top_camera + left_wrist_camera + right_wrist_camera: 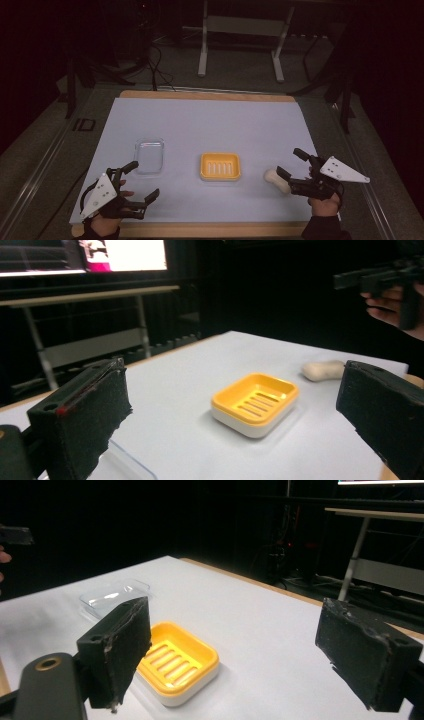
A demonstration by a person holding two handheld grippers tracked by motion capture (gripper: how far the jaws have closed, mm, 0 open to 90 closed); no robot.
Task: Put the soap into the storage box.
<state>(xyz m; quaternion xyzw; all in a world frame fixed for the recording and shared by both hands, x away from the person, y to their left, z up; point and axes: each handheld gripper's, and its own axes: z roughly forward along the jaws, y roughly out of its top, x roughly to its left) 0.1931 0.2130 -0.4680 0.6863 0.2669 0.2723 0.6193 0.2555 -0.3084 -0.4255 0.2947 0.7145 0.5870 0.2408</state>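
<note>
White table point(200, 125); soap bar point(276, 180) lies diagonally beside right gripper point(290, 167), jaws wide

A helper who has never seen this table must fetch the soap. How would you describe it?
On the white table, look right of the yellow slatted soap dish. The pale cream oblong soap bar lies there loose, just before the right gripper; it alone is small, rounded and solid, not a tray.

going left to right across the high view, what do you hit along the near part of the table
left gripper → clear lid → yellow soap dish → pale soap bar → right gripper
</note>
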